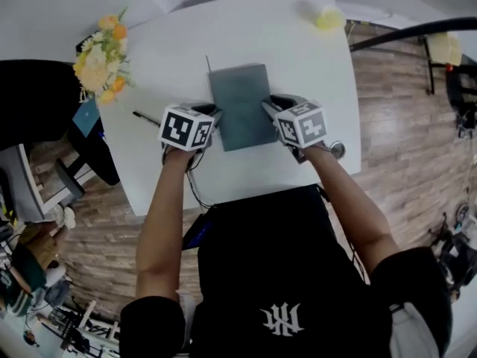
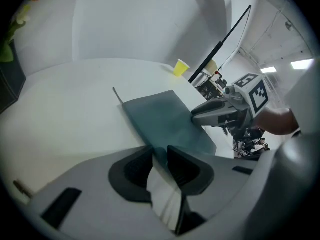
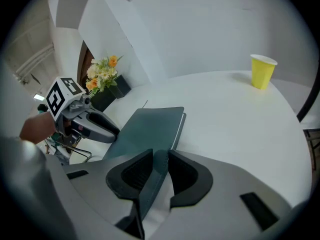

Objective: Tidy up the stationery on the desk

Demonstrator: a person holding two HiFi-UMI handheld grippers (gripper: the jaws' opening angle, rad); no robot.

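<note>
Flowers [image 1: 100, 47] crowd the far-left corner of the white surface [image 1: 298, 58], and a pen [image 1: 146, 116] lies near the left edge. Left tool [image 1: 214, 115] next: jaws pinched narrow on the left edge of the dark notebook [image 1: 240, 103], which sits mid-surface with bare room all round it. Right tool [image 1: 266, 106] clamps the notebook's right edge the same way. Yellow cup [image 1: 329, 19] stands well clear at the far-right corner. The right gripper view catches the flowers behind the left tool; the left gripper view looks across at the right tool instead, cup beyond.
</note>
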